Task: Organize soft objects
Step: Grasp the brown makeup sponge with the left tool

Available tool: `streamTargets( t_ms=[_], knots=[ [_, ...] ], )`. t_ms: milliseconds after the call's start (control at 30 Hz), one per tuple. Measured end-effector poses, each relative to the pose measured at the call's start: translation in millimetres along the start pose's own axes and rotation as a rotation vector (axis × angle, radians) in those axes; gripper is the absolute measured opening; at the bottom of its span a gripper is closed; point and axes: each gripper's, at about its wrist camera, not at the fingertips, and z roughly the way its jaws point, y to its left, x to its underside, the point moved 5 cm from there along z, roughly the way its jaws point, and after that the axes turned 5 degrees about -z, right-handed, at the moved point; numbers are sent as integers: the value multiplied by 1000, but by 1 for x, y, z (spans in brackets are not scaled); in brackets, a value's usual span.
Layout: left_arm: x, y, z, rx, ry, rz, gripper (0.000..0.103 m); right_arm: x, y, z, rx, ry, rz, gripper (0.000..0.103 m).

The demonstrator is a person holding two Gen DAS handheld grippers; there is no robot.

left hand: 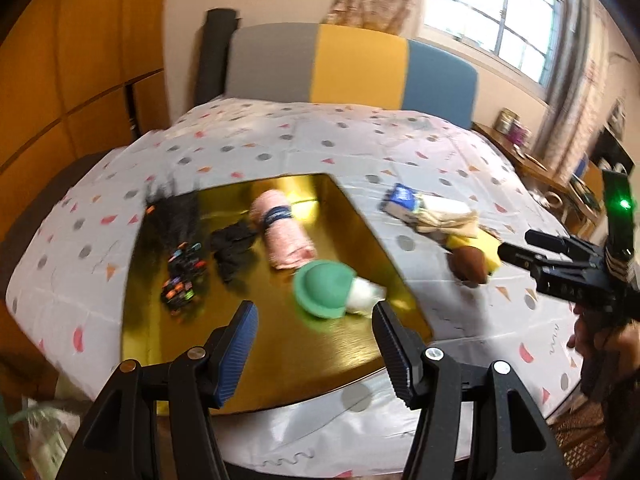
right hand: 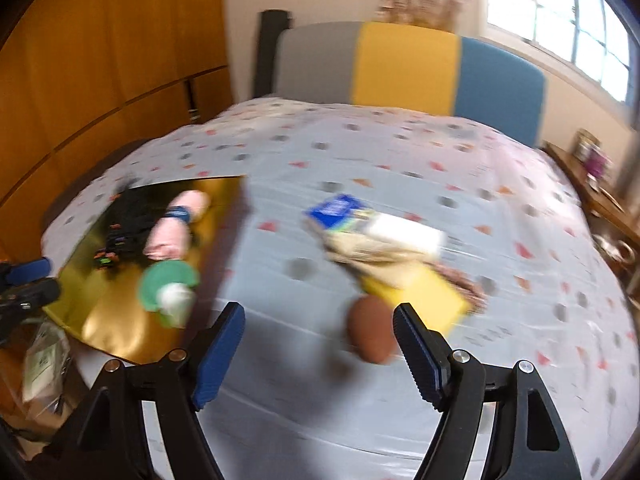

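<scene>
Past the left gripper, whose jaws are standing spread with nothing between them, a gold tray is lying on the patterned tablecloth. Furthest left of the fingers, a dark furry thing with bright flecks is stretching away from the camera — its make is hard to tell through the blur. Next to it a black cloth is lying crumpled, and a pink rolled towel with a dark band around it is running lengthwise away from the fingers, leaning slightly left. Just ahead of the right finger, a green and white soft toy is lying on its side, its white end pointing right.

Off the tray, to the right, a heap is sitting on the cloth: a blue packet, a beige bundle, a yellow piece and a brown ball — edges are smearing together. The right gripper is entering at the far right edge, partly cut off; in its own view its jaws are standing wide, gripping nothing, the brown ball lying beyond them nearer the right finger.
</scene>
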Motion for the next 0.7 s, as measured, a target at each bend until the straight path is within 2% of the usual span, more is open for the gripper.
streamTargets(
  t_ms=[233, 367, 500, 700],
  knots=[
    [-12, -57, 8, 73, 14, 109, 60, 33, -105, -2, 136, 21, 204, 77],
    [-17, -92, 23, 129, 52, 151, 60, 58, -139, 0, 171, 27, 296, 77],
    [-16, -130, 50, 161, 105, 185, 59, 68, -158, 5, 171, 36, 405, 77],
    [-9, -176, 106, 202, 211, 177, 57, 64, -161, -8, 149, -24, 437, 79]
  ],
)
